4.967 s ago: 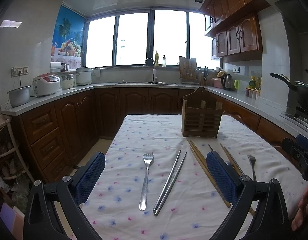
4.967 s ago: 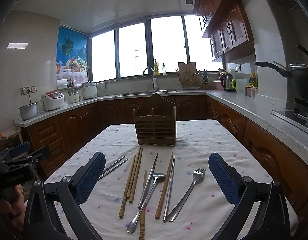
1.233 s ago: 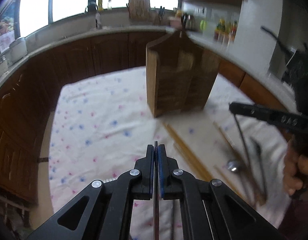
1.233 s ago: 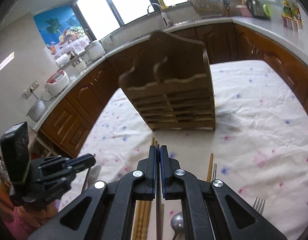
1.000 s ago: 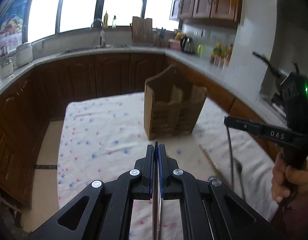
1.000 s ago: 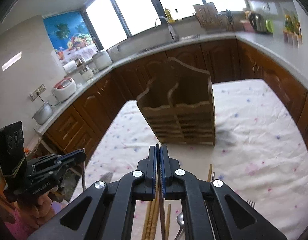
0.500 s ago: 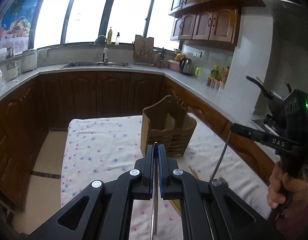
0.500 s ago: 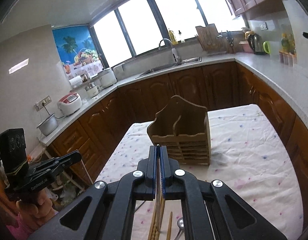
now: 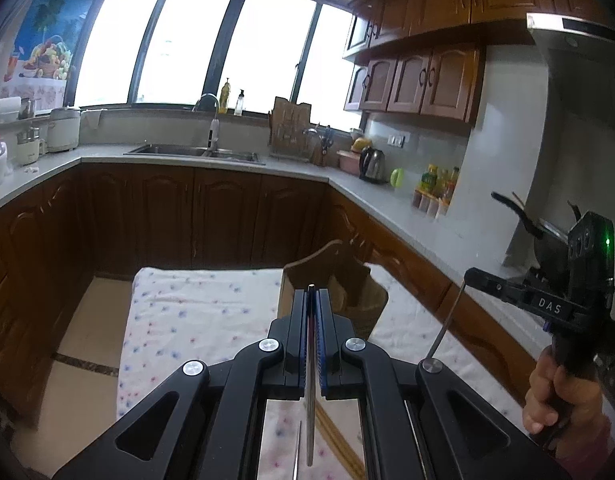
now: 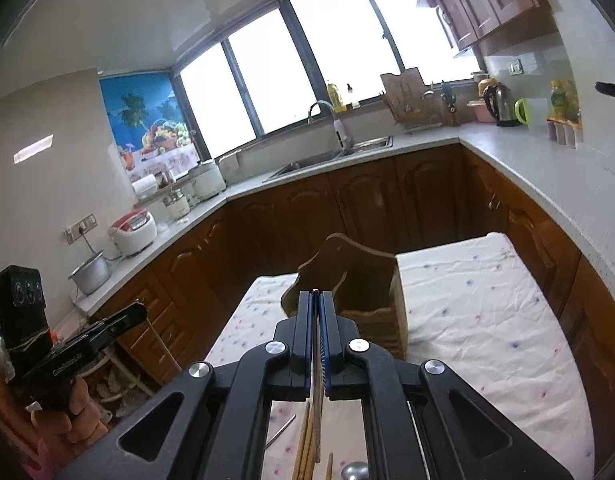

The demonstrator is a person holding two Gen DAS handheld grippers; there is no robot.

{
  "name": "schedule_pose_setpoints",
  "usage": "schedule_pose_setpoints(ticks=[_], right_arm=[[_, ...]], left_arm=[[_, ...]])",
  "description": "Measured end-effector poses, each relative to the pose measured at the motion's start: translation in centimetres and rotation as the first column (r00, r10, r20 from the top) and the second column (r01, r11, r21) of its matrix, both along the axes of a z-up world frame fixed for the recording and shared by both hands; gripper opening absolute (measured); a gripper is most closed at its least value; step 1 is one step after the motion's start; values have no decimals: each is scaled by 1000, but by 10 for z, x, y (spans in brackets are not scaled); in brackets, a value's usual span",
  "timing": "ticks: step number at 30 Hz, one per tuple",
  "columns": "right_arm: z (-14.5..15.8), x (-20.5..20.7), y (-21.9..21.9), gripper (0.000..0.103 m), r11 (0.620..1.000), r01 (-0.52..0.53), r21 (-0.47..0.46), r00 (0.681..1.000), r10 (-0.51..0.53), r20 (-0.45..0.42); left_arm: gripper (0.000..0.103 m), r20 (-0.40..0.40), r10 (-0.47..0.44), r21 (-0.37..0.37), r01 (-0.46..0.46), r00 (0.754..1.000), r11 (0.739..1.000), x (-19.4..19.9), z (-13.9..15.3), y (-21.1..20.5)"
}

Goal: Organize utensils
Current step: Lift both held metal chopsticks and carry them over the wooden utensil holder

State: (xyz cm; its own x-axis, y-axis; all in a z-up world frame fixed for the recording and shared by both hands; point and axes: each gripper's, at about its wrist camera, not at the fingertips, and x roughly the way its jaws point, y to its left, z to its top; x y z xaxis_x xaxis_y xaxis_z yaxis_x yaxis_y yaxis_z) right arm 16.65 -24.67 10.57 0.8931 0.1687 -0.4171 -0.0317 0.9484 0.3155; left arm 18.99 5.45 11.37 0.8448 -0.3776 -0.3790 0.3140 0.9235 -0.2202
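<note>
Left wrist view shows the left gripper pinching a metal chopstick; right wrist view shows the right gripper pinching another metal chopstick, above wooden chopsticks.

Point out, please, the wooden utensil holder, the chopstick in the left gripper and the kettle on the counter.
wooden utensil holder [image 10: 371,280]: right wrist view, its tall back panel.
metal chopstick [image 9: 309,420]: left wrist view, its shaft below the fingers.
kettle [image 9: 373,165]: left wrist view, its steel body.
</note>
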Motion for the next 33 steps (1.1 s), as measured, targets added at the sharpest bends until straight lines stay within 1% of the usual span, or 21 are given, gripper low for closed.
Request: schedule_pose_setpoints(ticks=[5, 9, 10, 16, 21, 22, 24, 26, 29, 31, 33], right_arm=[[11, 8, -9, 3, 1000, 17, 2, 999, -18, 37], [25, 15, -18, 3, 999, 41, 6, 996, -42, 83], [29, 17, -20, 3, 999, 48, 6, 994, -49, 96], [57, 36, -36, 3, 994, 113, 8, 977, -112, 179], [65, 60, -54, 3, 987, 156, 41, 964, -161, 211], [64, 64, -56, 3, 986, 161, 47, 963, -167, 213], [62, 74, -61, 3, 984, 170, 50, 962, -177, 210], [54, 84, -64, 3, 982, 179, 55, 961, -187, 205], [36, 98, -68, 3, 979, 192, 64, 962, -201, 185], [22, 106, -73, 3, 977, 195, 82, 964, -206, 168], [8, 114, -75, 3, 975, 203, 90, 965, -215, 151]], left_arm=[[2, 43, 15, -22, -14, 999, 1000, 9, 6, -1], [2, 86, 26, -41, -23, 996, 999, 22, 13, -2], [2, 110, 37, -41, -33, 993, 999, 25, 14, -2], [2, 184, 66, -78, -53, 981, 996, 52, 22, -9], [2, 229, 114, -96, -94, 967, 991, 79, 14, -23], [2, 230, 125, -107, -103, 965, 989, 89, 11, -25], [2, 230, 143, -114, -119, 963, 986, 97, 0, -35], [2, 223, 162, -126, -136, 961, 983, 112, -15, -43], [2, 209, 181, -156, -150, 961, 976, 128, -35, -51], [2, 186, 204, -176, -171, 961, 969, 145, -55, -56], [2, 169, 222, -184, -190, 960, 964, 158, -64, -64]])
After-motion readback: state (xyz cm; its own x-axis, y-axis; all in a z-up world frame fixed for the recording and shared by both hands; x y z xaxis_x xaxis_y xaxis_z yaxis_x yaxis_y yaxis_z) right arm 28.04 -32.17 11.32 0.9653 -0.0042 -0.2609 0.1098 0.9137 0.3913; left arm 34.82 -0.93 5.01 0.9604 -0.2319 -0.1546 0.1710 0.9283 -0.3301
